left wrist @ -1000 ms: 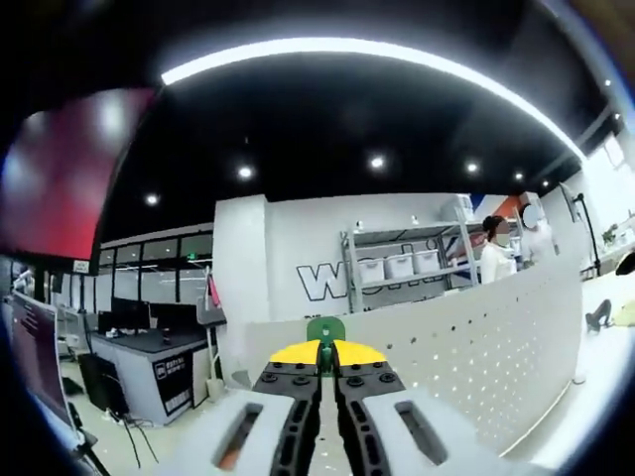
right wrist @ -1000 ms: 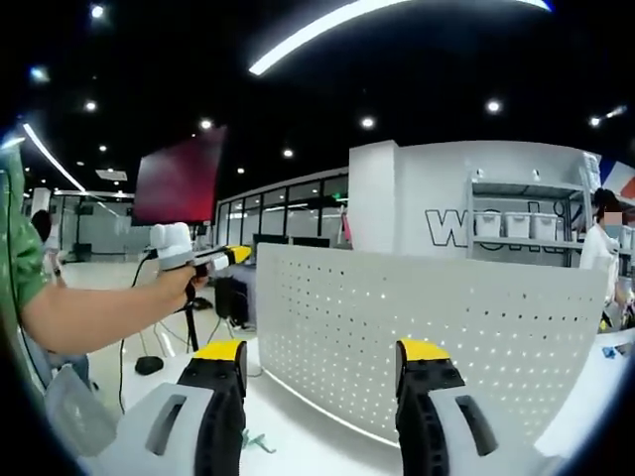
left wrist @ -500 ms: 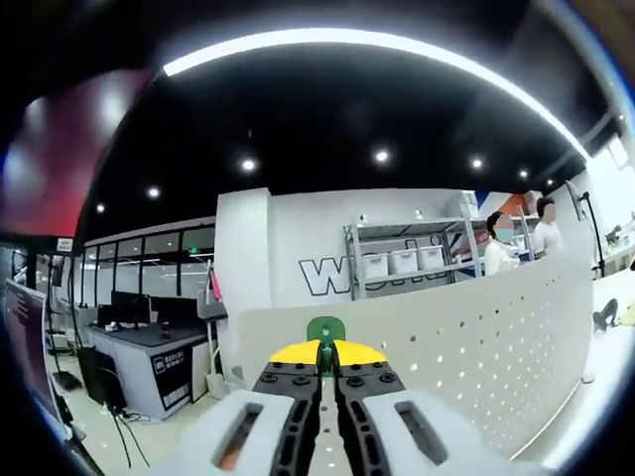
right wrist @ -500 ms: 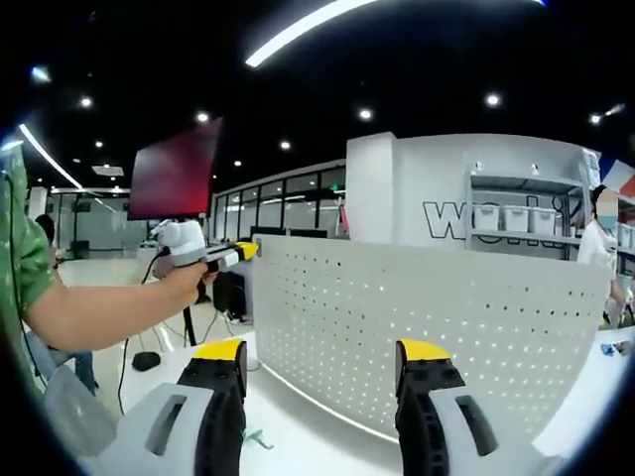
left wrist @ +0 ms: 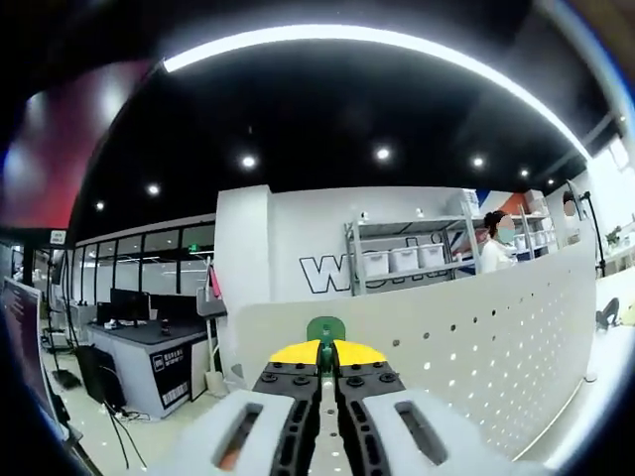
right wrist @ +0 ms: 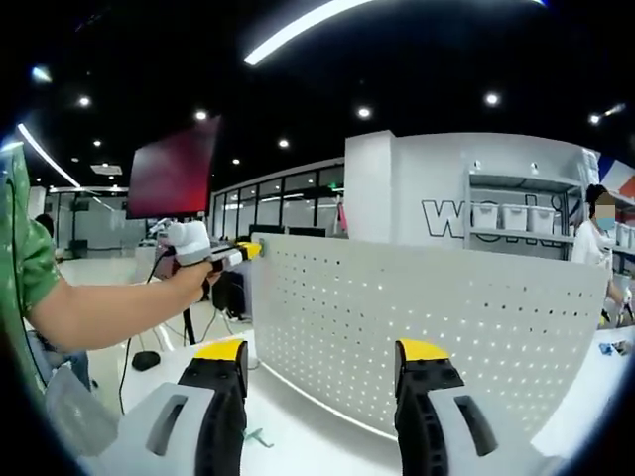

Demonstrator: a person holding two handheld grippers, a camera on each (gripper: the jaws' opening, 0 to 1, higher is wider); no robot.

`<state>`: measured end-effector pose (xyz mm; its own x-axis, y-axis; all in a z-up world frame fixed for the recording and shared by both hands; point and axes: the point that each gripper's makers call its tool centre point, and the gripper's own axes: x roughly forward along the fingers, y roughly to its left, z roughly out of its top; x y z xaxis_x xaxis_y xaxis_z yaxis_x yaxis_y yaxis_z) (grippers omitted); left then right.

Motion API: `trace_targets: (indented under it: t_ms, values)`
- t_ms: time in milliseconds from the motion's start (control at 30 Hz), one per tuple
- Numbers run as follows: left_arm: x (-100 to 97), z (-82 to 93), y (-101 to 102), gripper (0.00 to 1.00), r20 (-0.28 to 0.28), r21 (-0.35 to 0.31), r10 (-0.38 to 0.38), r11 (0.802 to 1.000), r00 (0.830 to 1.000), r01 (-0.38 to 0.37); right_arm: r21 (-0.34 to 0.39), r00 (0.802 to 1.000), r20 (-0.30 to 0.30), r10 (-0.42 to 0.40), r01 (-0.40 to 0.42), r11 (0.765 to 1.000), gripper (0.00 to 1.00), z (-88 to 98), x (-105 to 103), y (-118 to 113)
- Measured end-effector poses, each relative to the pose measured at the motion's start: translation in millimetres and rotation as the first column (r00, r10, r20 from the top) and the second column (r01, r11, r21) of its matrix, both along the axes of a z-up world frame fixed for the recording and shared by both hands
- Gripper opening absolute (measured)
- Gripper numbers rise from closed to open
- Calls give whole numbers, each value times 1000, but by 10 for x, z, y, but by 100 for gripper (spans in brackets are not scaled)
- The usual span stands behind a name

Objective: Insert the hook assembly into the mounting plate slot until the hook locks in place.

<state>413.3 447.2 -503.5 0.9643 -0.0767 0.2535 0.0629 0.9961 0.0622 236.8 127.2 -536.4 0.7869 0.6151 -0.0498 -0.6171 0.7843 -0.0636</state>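
The right tongs rise before the white pegboard, their yellow-tipped jaws standing wide apart with nothing between them. The pegboard stands upright on the white desk. At the pegboard's upper left corner, the left tongs reach in, gripped by a hand on a bare forearm with a green sleeve. Beyond the pegboard stands a shelf with white bins.
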Motion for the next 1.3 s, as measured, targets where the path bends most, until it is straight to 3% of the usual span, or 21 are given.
trace_targets:
  t_ms: [600,967,1300]
  values:
    - [51,-28,31,3,-2,-11,0,1000,1000,0,3,1000,-6,-4,5,1000,59,-6,12,-4]
    - [51,-113,39,3,16,-119,-13,993,1000,15,-3,1000,-8,-9,9,1000,58,-15,23,-24]
    - [42,-111,-31,3,17,-69,-17,997,1000,18,-8,1000,-15,-9,8,1000,57,-40,24,-21]
